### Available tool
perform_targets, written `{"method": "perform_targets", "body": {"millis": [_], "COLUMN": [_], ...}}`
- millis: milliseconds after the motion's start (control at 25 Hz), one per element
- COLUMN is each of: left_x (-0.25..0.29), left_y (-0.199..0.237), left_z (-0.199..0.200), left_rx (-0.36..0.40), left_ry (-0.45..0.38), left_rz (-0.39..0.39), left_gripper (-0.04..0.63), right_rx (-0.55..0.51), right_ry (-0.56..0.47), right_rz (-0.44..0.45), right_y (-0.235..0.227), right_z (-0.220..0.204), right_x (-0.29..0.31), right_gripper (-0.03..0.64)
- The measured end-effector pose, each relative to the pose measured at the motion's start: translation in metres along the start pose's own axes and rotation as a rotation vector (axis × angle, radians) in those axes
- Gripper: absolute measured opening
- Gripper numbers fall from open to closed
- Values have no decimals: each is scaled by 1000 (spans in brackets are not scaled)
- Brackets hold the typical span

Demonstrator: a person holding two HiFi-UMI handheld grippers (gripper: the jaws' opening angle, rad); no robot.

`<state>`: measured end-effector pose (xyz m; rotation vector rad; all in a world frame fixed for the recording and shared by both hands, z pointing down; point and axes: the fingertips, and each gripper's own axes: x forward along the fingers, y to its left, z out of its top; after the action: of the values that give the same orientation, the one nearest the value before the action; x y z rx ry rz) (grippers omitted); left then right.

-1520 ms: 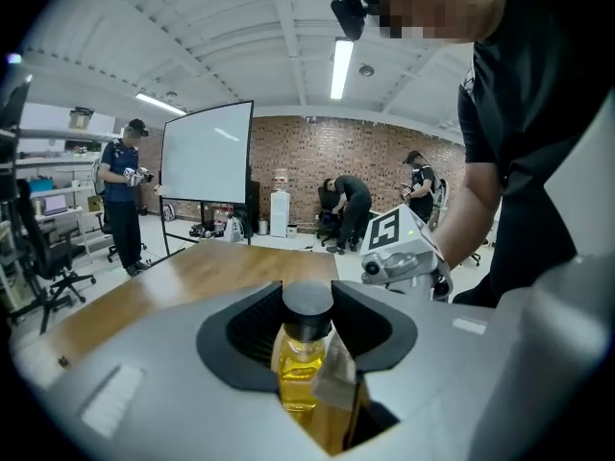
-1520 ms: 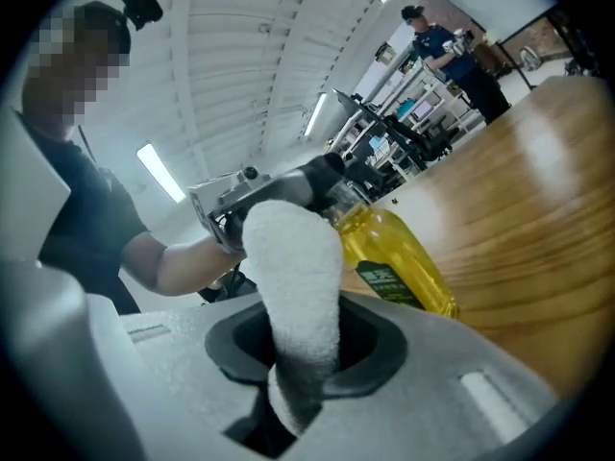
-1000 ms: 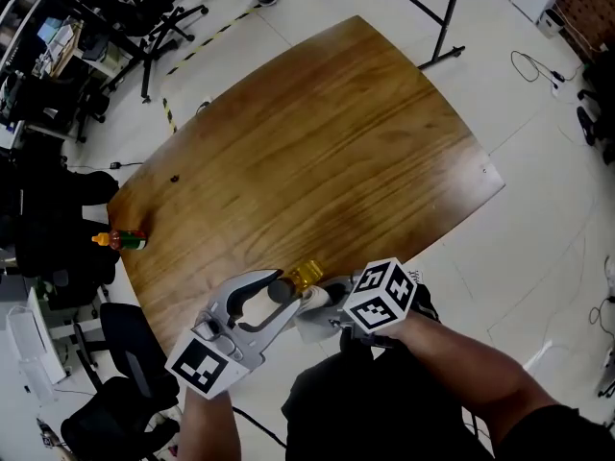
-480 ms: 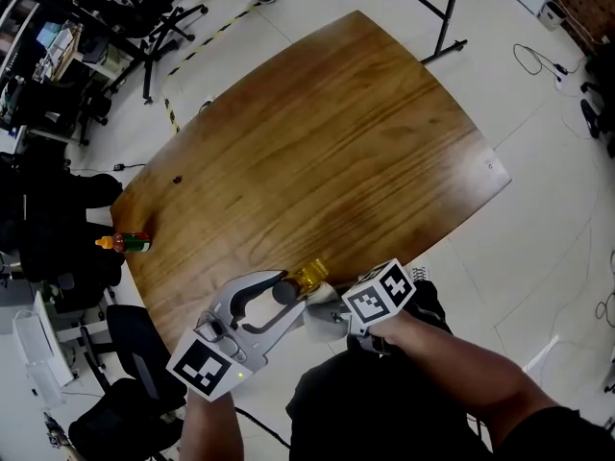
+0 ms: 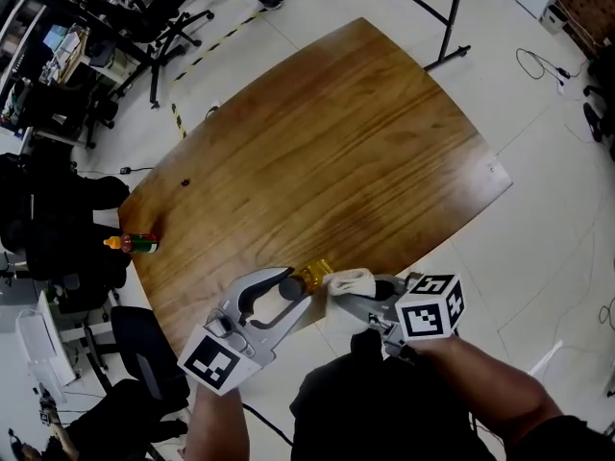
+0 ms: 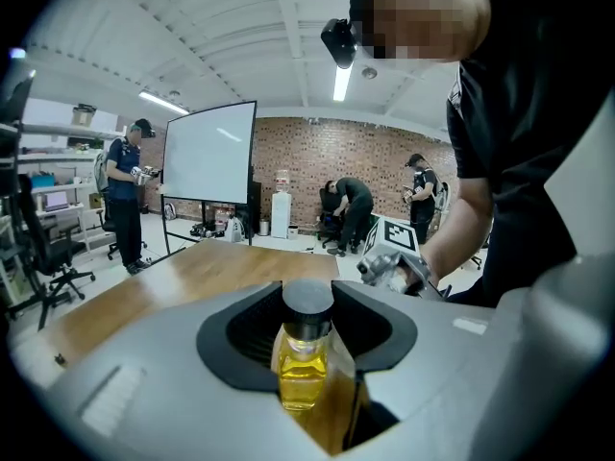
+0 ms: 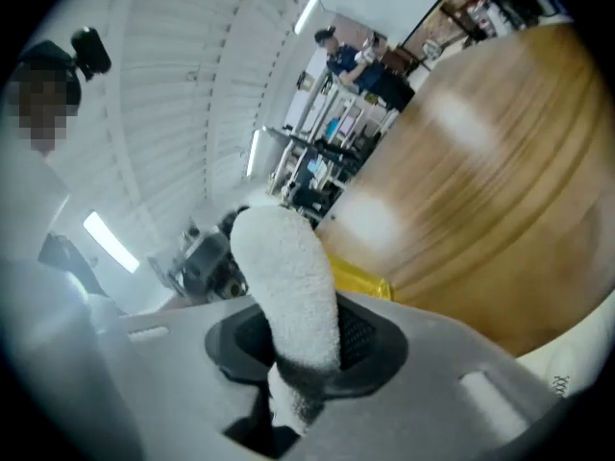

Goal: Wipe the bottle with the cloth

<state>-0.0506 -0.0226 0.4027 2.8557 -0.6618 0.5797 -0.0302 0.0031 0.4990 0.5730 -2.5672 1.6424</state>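
Observation:
A small bottle [image 5: 311,275] of yellow liquid with a black cap [image 5: 286,287] is held over the wooden table's [image 5: 336,152] near edge. My left gripper [image 5: 288,290] is shut on it; in the left gripper view the bottle [image 6: 304,365] stands between the jaws, cap [image 6: 307,298] up. My right gripper [image 5: 359,292] is shut on a white fluffy cloth [image 5: 348,280], whose tip lies against the bottle's yellow end. In the right gripper view the cloth [image 7: 286,286] sticks up from the jaws, with the yellow bottle [image 7: 357,279] just behind it.
A small sauce bottle [image 5: 135,244] with an orange cap lies at the table's left edge. Black office chairs [image 5: 144,353] stand left of the table, and a black stand's pole [image 5: 452,17] beyond its far corner. Several people stand in the room behind.
My right gripper has swung to the right and lower, its marker cube now further from the left gripper. The cloth now shows at the bottle's end. The left gripper keeps its hold.

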Motion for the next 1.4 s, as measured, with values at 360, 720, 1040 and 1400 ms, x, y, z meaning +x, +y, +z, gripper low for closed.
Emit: {"method": "perform_targets", "body": {"millis": [360, 720, 1040, 1400], "left_x": [3, 4, -1, 8], "left_y": [-2, -3, -5, -9], "left_z": [4, 4, -5, 1], "left_rx": [6, -10, 10, 0], "left_ry": [-24, -24, 11, -35], "left_rz": [2, 16, -14, 6], "left_gripper": [179, 179, 179, 179], "right_rx": [160, 66, -201, -490], "right_ry": [-373, -204, -54, 133], "right_rz": [223, 71, -162, -304], "right_y": [14, -15, -60, -79], "right_z": [111, 84, 53, 49], "right_x": [-20, 30, 49, 44], "right_gripper": [75, 74, 74, 74]}}
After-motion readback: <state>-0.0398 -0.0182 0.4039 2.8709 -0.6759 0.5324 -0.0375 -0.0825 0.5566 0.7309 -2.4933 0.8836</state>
